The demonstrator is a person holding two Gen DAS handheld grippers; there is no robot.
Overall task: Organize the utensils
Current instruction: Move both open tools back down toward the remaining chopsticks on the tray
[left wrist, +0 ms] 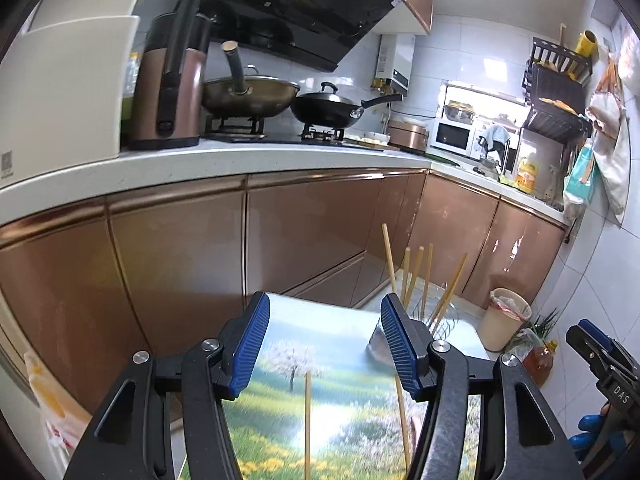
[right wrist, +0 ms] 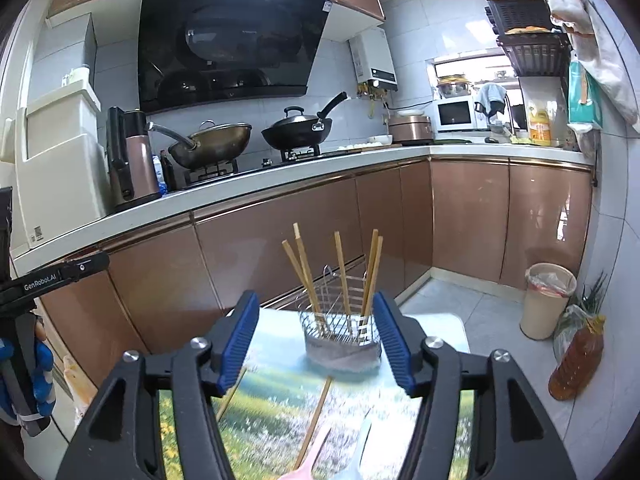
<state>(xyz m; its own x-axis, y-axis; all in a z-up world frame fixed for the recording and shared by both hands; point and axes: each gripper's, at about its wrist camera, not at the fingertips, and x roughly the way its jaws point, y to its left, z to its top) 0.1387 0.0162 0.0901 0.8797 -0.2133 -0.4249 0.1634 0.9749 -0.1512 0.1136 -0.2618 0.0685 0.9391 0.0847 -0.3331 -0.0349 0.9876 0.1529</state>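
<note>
Five chopsticks [right wrist: 340, 276] upright in far wire holder [right wrist: 342, 334], sorted | loose chopstick [right wrist: 316, 420] near, awaiting pickup | left gripper [left wrist: 326, 344], right gripper [right wrist: 316, 340] both agape, empty

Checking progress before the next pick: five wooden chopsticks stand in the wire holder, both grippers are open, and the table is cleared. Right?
Not quite: the table isn't cleared. The right wrist view shows wooden chopsticks lying on the landscape-print table. Five do stand in the wire holder; both grippers are open.

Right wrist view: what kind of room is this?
A home kitchen, most likely: black lidded wok on a gas hob, black slanted range hood above, white microwave oven on the countertop.
</note>
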